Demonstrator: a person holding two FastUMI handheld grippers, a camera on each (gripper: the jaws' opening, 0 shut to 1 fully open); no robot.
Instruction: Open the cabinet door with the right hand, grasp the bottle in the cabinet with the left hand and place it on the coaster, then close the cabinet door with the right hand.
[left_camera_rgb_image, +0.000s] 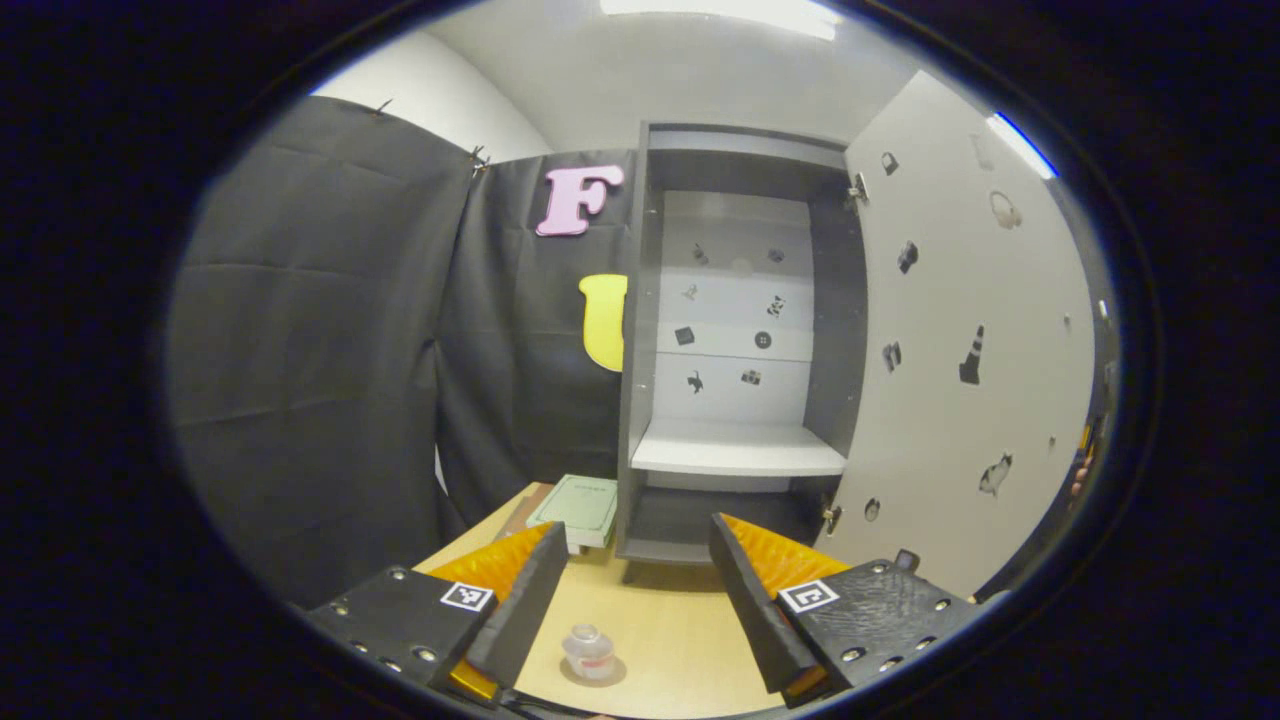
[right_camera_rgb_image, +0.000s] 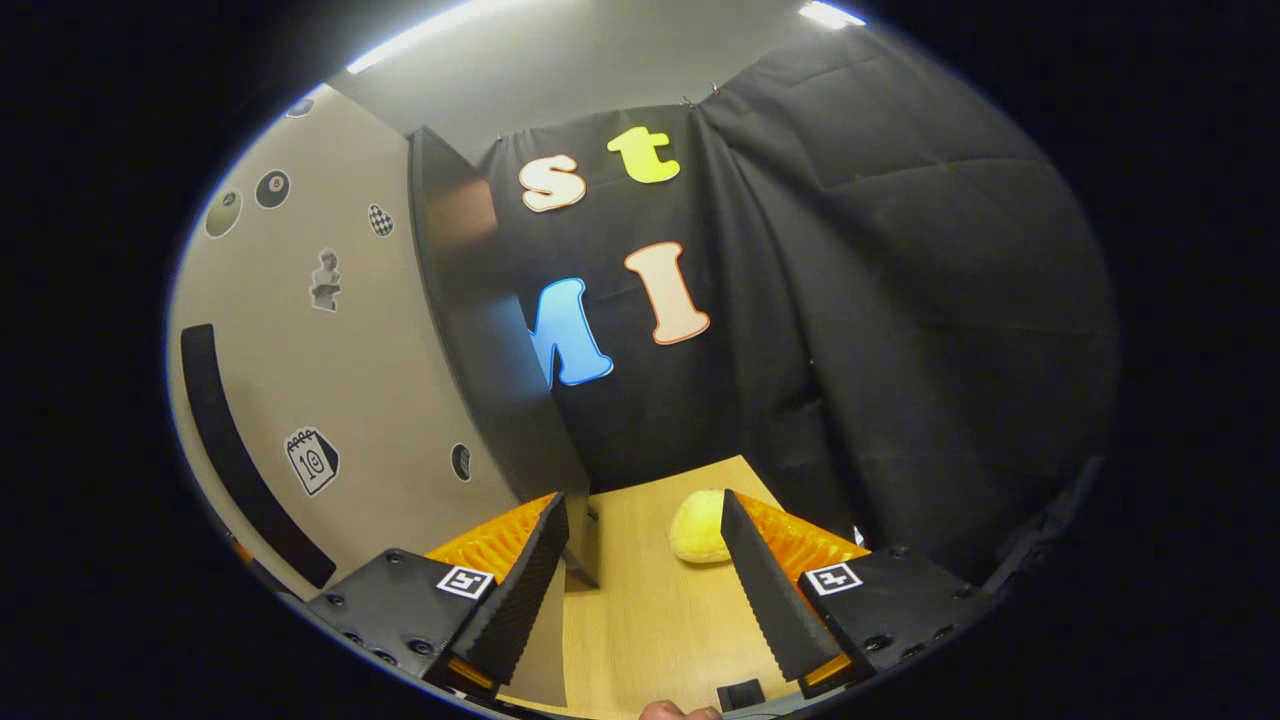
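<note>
Wood-grain table (left_camera_rgb_image: 660, 620) surface lies directly under the left gripper (left_camera_rgb_image: 632, 590), whose fingers stand spread apart with nothing between them. The bottle (left_camera_rgb_image: 588, 650) stands upright on the table just below and between those fingers, apparently on the coaster (left_camera_rgb_image: 612, 674), a thin disc whose edge shows under its base. Placement therefore appears complete. A green book (left_camera_rgb_image: 578, 508) lies farther off, beside the cabinet (left_camera_rgb_image: 640, 400). Beyond it, the cabinet interior shows bare shelves, and the cabinet door (left_camera_rgb_image: 960, 350) stands swung wide open to the right.

In the right gripper view, the right gripper (right_camera_rgb_image: 645, 570) is likewise spread and empty. The door's free edge (right_camera_rgb_image: 490, 340) rises just beside and left of its left finger, the outer face with its dark handle (right_camera_rgb_image: 235, 470) extending farther left. A yellow object (right_camera_rgb_image: 698, 527) sits on the table ahead.

Remaining step, as judged: closing the door. The right gripper is the nearer one; the door's long axis runs vertical, and the panel lies to the gripper's left, so the push would go leftward against it.
</note>
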